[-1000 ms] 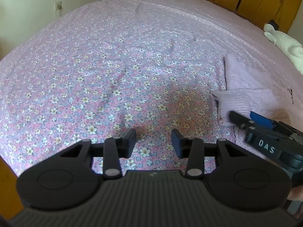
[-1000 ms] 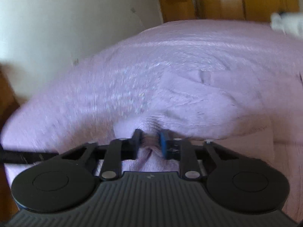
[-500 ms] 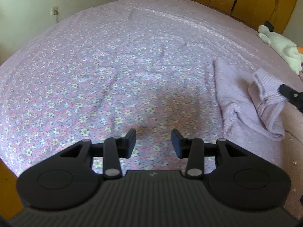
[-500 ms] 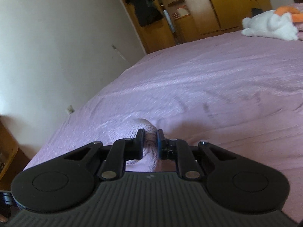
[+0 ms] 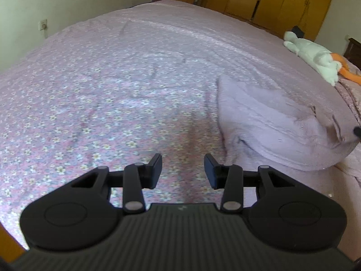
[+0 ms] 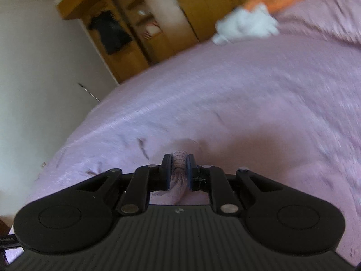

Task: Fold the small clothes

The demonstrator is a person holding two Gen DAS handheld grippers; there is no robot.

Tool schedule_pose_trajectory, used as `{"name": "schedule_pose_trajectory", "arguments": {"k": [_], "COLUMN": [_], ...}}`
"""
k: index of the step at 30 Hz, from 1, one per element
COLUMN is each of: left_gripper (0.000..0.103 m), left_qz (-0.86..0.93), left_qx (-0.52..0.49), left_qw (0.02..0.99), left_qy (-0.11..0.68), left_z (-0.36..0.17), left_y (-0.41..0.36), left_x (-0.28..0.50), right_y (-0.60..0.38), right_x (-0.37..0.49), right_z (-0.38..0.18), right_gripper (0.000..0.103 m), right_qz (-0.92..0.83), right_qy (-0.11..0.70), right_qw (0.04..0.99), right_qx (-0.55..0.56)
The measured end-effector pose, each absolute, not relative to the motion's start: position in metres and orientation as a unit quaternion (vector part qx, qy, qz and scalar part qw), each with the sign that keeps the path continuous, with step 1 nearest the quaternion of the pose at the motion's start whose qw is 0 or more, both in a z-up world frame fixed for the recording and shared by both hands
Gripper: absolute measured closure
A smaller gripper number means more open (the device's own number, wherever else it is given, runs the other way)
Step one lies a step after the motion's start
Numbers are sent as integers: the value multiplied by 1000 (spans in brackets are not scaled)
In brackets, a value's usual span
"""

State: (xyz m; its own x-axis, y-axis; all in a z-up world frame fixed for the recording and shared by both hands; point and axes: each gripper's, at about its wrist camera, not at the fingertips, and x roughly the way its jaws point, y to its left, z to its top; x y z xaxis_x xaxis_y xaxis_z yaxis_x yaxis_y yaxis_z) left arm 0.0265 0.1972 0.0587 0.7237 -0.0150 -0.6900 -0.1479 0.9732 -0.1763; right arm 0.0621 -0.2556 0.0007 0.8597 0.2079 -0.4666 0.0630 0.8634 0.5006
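Note:
A small pale lilac knitted garment (image 5: 270,124) lies on the bed at the right of the left wrist view, folded over on itself. My left gripper (image 5: 182,171) is open and empty, hovering over the floral bedspread just left of the garment. My right gripper (image 6: 178,169) is shut on a ribbed cuff of the garment (image 6: 179,160) and holds it over the bed. A tip of the right gripper (image 5: 357,131) shows at the right edge of the left wrist view, at the garment's folded end.
The bed is covered by a pink floral bedspread (image 5: 101,103). A white and orange plush toy (image 5: 315,56) lies at the far right, also in the right wrist view (image 6: 248,24). Wooden wardrobes (image 5: 282,0) stand behind the bed. A wall socket (image 5: 43,24) is at left.
My right gripper has carried the cuff to the right across the garment, folding the sleeve over the body. My left gripper stayed open and shifted slightly.

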Motion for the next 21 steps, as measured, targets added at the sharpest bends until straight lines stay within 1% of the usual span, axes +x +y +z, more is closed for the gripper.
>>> {"name": "schedule_pose_trajectory", "arguments": {"k": [2, 3, 4, 6, 10, 14, 16, 19, 21], "left_gripper": [60, 60, 60, 60, 60, 60, 60, 60, 60], "left_qz": [33, 32, 30, 27, 22, 16, 12, 1, -6], "left_qx": [-107, -105, -102, -95, -83, -75, -73, -73, -69], "left_qw": [922, 922, 923, 923, 921, 921, 922, 921, 922], "left_qy": [370, 370, 371, 373, 379, 381, 381, 382, 381], "left_z": [58, 58, 59, 58, 56, 56, 57, 59, 61], "left_y": [191, 188, 185, 179, 167, 154, 146, 135, 127], "left_x": [28, 29, 30, 32, 35, 41, 45, 52, 56], "right_y": [-267, -272, -275, -280, -278, -255, -239, -216, -209], "right_x": [60, 58, 54, 43, 29, 41, 48, 62, 70], "right_z": [-14, -20, -25, -29, -15, 5, 10, 8, 2], "right_gripper": [76, 69, 55, 42, 38, 32, 27, 25, 25], "right_qz": [27, 16, 11, 9, 16, 54, 71, 80, 83], "right_qy": [289, 302, 307, 300, 277, 263, 260, 267, 281], "right_qw": [918, 912, 909, 910, 930, 947, 952, 955, 952], "right_qx": [272, 278, 282, 284, 242, 178, 148, 100, 87]}}
